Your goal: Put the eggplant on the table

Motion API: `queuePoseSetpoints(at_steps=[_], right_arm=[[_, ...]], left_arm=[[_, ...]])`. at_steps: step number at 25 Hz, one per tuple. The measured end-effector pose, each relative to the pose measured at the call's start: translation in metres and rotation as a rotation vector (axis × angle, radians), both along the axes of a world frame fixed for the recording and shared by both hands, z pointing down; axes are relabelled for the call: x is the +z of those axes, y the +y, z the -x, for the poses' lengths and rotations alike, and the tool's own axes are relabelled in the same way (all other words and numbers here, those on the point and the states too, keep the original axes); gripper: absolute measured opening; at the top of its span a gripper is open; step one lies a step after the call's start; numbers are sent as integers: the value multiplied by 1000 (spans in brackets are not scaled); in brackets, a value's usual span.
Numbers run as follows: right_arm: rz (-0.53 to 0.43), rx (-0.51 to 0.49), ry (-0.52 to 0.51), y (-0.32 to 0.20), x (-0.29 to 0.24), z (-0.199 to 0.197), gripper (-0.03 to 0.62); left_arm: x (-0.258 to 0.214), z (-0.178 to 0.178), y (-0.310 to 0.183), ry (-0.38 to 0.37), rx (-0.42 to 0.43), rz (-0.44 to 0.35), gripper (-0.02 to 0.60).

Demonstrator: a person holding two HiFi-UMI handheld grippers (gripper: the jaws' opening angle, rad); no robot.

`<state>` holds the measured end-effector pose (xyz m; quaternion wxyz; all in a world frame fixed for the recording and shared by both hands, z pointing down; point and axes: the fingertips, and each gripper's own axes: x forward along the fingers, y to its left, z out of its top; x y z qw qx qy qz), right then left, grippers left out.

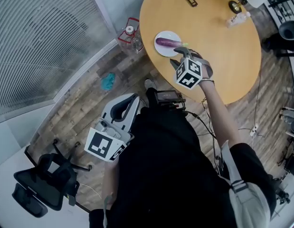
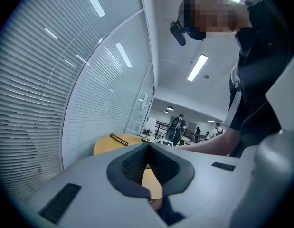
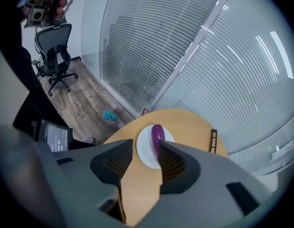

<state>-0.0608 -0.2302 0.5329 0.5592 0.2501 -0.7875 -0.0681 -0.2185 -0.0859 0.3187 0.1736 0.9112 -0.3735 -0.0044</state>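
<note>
**Approach to the grasp.** The eggplant is shown lying on a white plate, which sits near the 9 o'clock edge of the round wooden table. It has not yet been lifted, so the step in hand is judged to be the reach that comes before the pick.

The right gripper is held at about 5 o'clock from the plate and just beside it, pointing steeply down. Its jaws stand apart and nothing is gripped between them. The left gripper is kept well away from the table, at 7 o'clock in the head view. Its jaw tips are seen meeting in its own view, with nothing caught between them.

For the next move, the right jaws would probably need to be lowered around the eggplant's middle and set across its length. They would then be closed before it is carried off the plate onto bare wood.

**Differences between views.**
- **Head view:** only here are both grippers placed against the table, and a small bottle is seen at the far side.
- **Right gripper view:** the jaw gap is shown directly, with bare tabletop in it. The eggplant is seen beyond the tips at 12 o'clock, partly hidden behind one jaw.
- **Left gripper view:** neither plate nor eggplant is shown — only a slice of the table, window blinds, the ceiling and the person's torso.
</note>
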Motion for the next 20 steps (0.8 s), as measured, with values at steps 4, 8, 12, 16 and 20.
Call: queuePoseSetpoints(at_steps=[4, 8, 12, 16, 20], right_arm=[[-22, -12, 6, 26, -11, 4, 109], [-29, -28, 18, 46, -15, 4, 64], [-21, -18, 9, 58, -18, 1, 43], [-25, -14, -9, 62, -23, 2, 34], [-22, -8, -33, 70, -27, -5, 28]], left_arm=[[3, 1, 14, -4, 15, -14, 11], [8, -2, 25, 6, 42, -19, 11], [10, -2, 28, 16, 43, -11, 11], [19, -2, 25, 12, 43, 11, 11], [15, -11, 24, -13, 70, -1, 11]])
